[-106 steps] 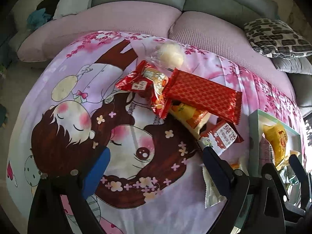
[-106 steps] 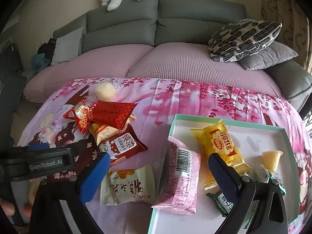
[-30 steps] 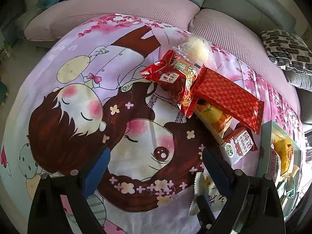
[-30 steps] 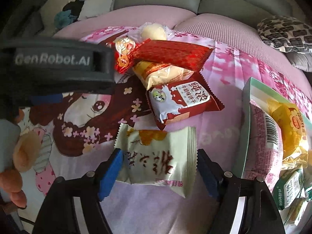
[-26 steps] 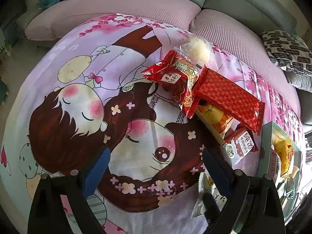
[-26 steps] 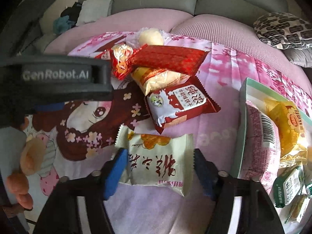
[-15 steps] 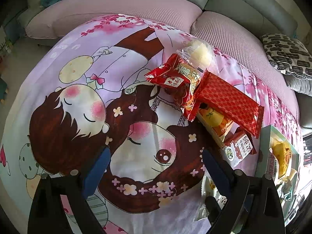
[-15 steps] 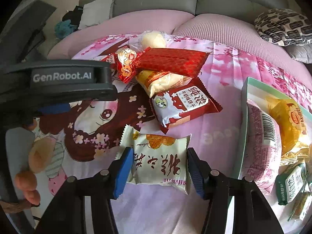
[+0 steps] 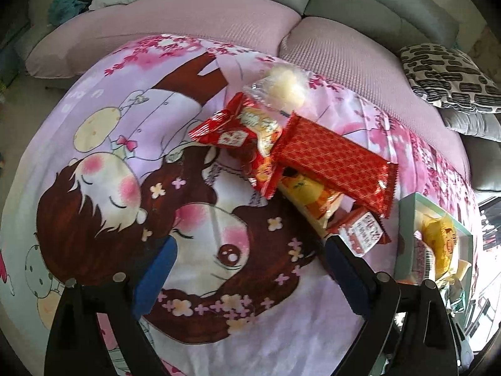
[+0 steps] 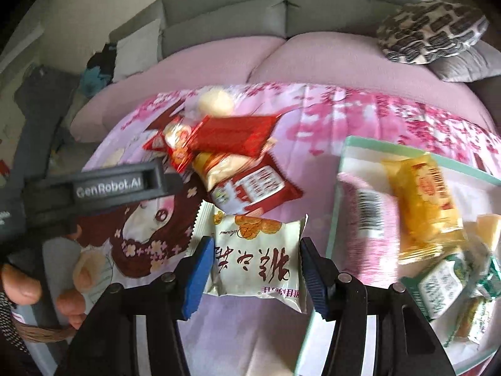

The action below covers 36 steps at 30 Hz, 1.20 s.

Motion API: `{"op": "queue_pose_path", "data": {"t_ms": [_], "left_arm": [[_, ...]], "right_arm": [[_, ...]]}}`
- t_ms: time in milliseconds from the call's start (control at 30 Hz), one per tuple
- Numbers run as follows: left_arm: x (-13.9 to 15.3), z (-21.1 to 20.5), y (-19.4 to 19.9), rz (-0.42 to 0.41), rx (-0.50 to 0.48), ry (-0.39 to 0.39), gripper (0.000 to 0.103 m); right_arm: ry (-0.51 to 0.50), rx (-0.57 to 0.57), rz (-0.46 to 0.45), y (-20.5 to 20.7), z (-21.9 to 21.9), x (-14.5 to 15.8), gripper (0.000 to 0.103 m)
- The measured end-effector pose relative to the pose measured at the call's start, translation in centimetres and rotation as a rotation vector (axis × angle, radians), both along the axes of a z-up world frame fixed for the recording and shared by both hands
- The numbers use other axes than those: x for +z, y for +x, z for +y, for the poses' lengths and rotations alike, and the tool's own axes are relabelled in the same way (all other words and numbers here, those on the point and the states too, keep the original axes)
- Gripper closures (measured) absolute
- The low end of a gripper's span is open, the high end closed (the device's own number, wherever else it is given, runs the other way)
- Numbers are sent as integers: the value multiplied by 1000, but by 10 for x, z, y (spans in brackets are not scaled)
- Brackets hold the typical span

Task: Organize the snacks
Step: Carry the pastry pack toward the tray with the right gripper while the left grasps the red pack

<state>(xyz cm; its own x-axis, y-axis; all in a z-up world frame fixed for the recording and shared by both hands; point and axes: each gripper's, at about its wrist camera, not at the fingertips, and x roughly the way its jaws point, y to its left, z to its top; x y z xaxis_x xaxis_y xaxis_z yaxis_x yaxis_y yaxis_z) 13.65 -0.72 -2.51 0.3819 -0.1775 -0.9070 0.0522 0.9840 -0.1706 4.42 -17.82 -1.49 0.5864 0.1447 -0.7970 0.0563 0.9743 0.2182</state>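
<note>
Right claw [image 10: 253, 269] is pinching the white snack packet [image 10: 255, 258]: both blue pads sit on its side edges, packet flat between the fingers with its printed face up, above the cartoon-print cloth [image 10: 150, 238]; can't tell whether its lower edge touches the cloth. Right view is motion-blurred. Left claw [image 9: 247, 269] is spread wide with nothing between the fingers, hanging over the cartoon face on the cloth. The pile of loose snacks sits on the cloth up and right of the left claw: a long red patterned pack [image 9: 335, 163] lies across the top, a smaller red bag [image 9: 241, 131] beside it on the left, a round pale bun in clear wrap [image 9: 286, 87] just behind, a yellow-orange pack [image 9: 313, 197] poking out from under the long red one, and a red-and-white biscuit pack [image 9: 364, 232] at the near end, close to the left claw's right finger. The teal-rimmed box [image 10: 341, 169] sits to the right of the pile; inside it are a pink barcode pack [image 10: 366, 216] against the left wall, a yellow pack [image 10: 426, 206] next to it, and a couple of green-and-white packets [image 10: 438, 285] nearer the camera. In the right view the left claw's body [image 10: 109, 185] crosses the left side, with a hand [image 10: 22, 285] under it. A sofa with pink cushions [image 9: 219, 22] lies behind the cloth.
</note>
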Motion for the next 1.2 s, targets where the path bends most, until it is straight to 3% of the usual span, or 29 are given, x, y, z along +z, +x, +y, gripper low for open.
{"op": "queue_pose_path", "data": {"t_ms": [233, 500, 800, 1100, 1200], "left_arm": [[-1, -20, 8, -15, -11, -78, 8], [-22, -34, 15, -20, 23, 69, 8], [-36, -26, 22, 12, 68, 76, 8], [-40, -44, 9, 86, -37, 107, 8], [-33, -52, 4, 77, -67, 74, 8]], "right_arm": [[28, -115, -22, -13, -39, 10, 45], [73, -180, -30, -20, -64, 13, 45], [87, -188, -40, -24, -67, 15, 45], [99, -210, -37, -26, -73, 14, 45], [100, -215, -40, -27, -75, 14, 45]]}}
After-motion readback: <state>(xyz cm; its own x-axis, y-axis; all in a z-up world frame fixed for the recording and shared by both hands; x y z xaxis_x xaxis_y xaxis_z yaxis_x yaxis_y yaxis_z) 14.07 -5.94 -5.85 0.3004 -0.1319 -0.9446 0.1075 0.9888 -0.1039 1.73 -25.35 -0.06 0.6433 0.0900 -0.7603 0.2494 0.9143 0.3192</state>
